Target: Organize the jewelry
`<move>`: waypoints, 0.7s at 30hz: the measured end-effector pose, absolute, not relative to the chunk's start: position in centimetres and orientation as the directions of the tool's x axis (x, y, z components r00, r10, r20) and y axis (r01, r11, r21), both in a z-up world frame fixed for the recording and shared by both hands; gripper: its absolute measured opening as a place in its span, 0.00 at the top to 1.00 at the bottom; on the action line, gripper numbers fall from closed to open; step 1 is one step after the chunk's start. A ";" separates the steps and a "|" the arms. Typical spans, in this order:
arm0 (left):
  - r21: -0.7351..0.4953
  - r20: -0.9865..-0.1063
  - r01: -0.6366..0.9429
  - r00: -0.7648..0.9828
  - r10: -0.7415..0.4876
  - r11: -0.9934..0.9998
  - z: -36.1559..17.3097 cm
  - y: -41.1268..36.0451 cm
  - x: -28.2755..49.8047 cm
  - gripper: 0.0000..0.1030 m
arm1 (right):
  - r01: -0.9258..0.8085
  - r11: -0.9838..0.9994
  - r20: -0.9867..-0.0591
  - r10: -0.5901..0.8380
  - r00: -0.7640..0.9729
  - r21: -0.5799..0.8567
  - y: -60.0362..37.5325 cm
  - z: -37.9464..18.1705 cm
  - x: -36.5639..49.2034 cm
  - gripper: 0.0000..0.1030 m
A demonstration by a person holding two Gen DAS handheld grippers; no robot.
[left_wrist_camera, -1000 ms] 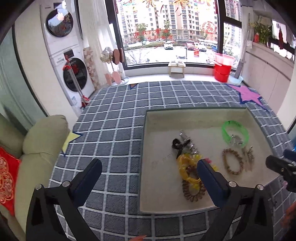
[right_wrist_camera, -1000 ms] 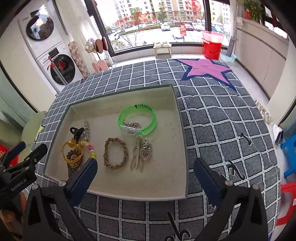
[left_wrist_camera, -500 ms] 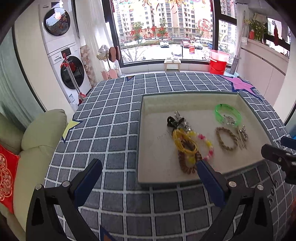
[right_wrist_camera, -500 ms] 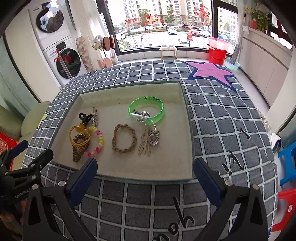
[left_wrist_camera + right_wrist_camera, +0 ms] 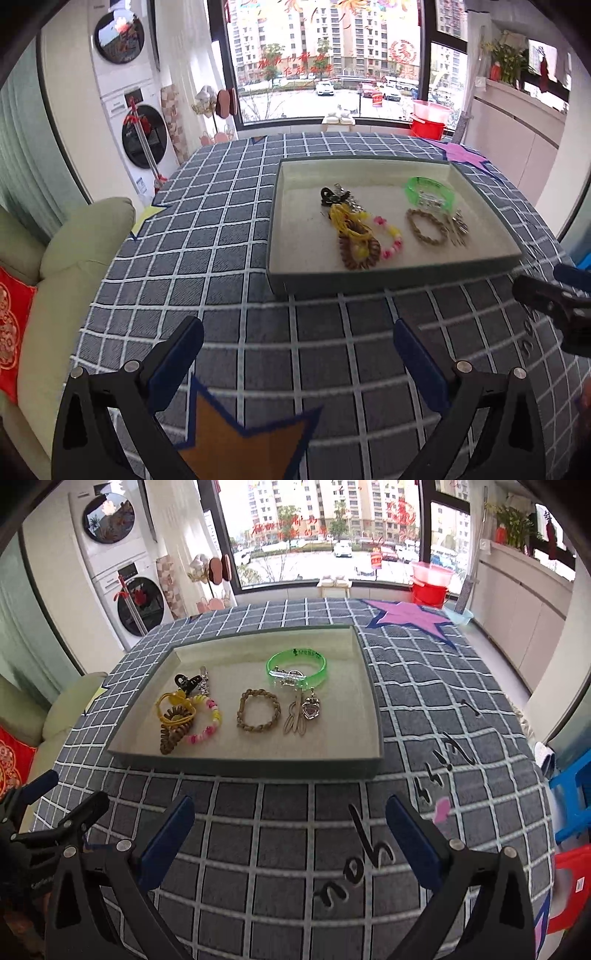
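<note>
The tray (image 5: 243, 764) with the jewelry lies on the worktop (image 5: 295, 849), ahead of both hand-held grippers and apart from them. The left hand-held gripper (image 5: 295, 354) hangs over the checked cloth before the near left corner of the tray, its two blue-padded fingers spread wide and holding nothing. The right hand-held gripper (image 5: 290, 830) is also wide open and empty, before the near wall of the tray. Between the grippers and the jewelry stands only this low near wall.

Inside the tray, on the left side, a yellow cord ring (image 5: 173, 709), a brown spiral hair tie (image 5: 173, 734), a pink and yellow bead bracelet (image 5: 208, 720) and a black clip (image 5: 184, 681) lie tangled together, touching. In the middle lies a brown braided bracelet (image 5: 258, 716), alone. Behind it to the right is a clear green bangle (image 5: 297, 664) with a silver piece on its front edge, and just before it lie a heart pendant (image 5: 310, 709) and thin metal charms (image 5: 295, 720).

A pale green sofa (image 5: 74, 258) stands just beside the worktop on the left, and two stacked washing machines (image 5: 122, 572) stand against the far wall.
</note>
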State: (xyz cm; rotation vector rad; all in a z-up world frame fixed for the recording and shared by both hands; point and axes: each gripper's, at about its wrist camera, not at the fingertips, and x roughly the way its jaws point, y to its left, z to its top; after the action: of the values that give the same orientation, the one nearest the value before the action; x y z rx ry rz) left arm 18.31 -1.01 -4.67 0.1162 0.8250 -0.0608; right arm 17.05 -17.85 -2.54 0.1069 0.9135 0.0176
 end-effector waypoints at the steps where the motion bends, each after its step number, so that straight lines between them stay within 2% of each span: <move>1: 0.085 -0.730 0.101 0.684 -0.007 0.991 -4.5 -1.1 17.7 0.00 | 0.034 0.995 -0.781 0.054 0.622 0.096 -17.8 -2.4 16.4 0.00; 10: 0.114 -0.663 0.075 0.748 0.019 0.991 -2.3 -1.4 13.3 0.00 | 0.065 0.995 -0.732 0.011 0.681 0.076 -17.2 -1.2 12.5 0.00; 21: 0.103 -0.633 0.047 0.774 0.029 0.994 -0.8 -0.5 11.0 0.00 | 0.097 0.995 -0.662 -0.049 0.748 0.035 -16.4 0.8 9.2 0.00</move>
State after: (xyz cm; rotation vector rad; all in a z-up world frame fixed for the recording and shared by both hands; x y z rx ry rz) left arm 11.04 -0.55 -0.79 0.1149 0.6863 -0.0099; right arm 9.25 -16.40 0.84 0.0687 0.7213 -0.0798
